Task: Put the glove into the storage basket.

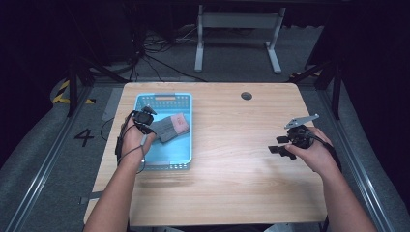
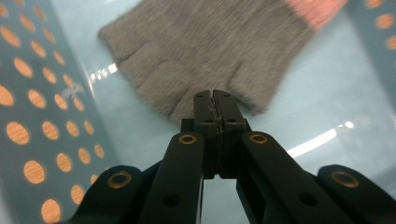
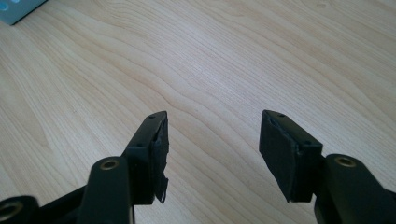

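A blue perforated basket (image 1: 186, 126) is being shown from above, sitting near the left edge of a pale wooden counter (image 1: 232, 179). One grey knitted cloth with a pink end (image 1: 170, 127) is lying on the basket's floor. The left tongs (image 1: 145, 119) are being held inside the basket, at the cloth's left edge.

From the left tongs' own camera, the jaws are being seen pressed flat together, with nothing between them and their tips just short of the grey cloth (image 2: 205, 56); the basket's round wall holes (image 2: 33, 171) are being seen close up.

The right tongs (image 1: 283, 145) are being held well to the right of the basket, over bare counter. In their own camera the jaws are standing wide apart, empty, above plain wood grain (image 3: 210, 60).

Beyond the basket, a round cable hole (image 1: 246, 95) is being shown in the counter. Grey carpet, loose cables and a white table frame (image 1: 237, 29) are lying farther back in a dark room.

Counted: two tongs, one basket, one cloth.
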`<state>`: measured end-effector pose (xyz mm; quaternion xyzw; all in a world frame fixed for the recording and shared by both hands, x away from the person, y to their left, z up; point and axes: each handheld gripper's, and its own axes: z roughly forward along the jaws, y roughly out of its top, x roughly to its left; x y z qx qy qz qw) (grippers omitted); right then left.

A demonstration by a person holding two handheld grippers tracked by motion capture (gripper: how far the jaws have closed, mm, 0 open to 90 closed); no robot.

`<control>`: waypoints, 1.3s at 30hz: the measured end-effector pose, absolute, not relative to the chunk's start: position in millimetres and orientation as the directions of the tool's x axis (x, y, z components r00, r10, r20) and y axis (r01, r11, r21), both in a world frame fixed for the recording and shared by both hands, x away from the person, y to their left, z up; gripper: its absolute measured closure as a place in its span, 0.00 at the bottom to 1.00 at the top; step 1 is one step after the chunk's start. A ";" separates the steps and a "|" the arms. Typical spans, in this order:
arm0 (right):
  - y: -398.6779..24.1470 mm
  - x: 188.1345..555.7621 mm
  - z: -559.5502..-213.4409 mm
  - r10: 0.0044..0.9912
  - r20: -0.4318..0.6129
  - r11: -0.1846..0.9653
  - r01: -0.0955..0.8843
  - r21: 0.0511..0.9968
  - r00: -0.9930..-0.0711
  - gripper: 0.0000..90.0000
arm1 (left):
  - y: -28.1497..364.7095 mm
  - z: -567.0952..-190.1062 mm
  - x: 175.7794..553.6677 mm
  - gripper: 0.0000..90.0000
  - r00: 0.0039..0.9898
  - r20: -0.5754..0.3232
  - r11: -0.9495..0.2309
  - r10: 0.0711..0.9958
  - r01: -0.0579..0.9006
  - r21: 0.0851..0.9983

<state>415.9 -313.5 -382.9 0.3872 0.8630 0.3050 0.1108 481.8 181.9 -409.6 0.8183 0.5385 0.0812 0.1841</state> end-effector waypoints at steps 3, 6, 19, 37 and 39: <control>-313.7 415.7 -382.8 0.735 0.044 0.515 0.600 0.612 -0.676 0.48 | 183.3 -416.6 485.7 1.00 0.391 -0.054 -0.350 0.919 0.869 0.349; -314.5 415.4 -382.7 0.736 0.045 0.514 0.600 0.613 -0.676 0.48 | 183.4 -421.8 490.0 1.00 0.373 -0.067 -0.332 0.925 0.884 0.329; -319.8 411.2 -382.4 0.746 0.043 0.503 0.605 0.617 -0.665 0.48 | 179.6 -425.2 517.2 0.96 0.352 -0.011 -0.328 0.936 0.884 0.332; -320.7 411.9 -379.5 0.744 0.044 0.501 0.601 0.623 -0.667 0.48 | 177.5 -395.1 491.2 0.91 0.418 -0.072 -0.331 0.906 0.804 0.495; -320.6 413.8 -379.1 0.744 0.046 0.501 0.602 0.622 -0.667 0.48 | 175.9 -387.0 481.5 0.89 0.440 -0.081 -0.338 0.894 0.783 0.522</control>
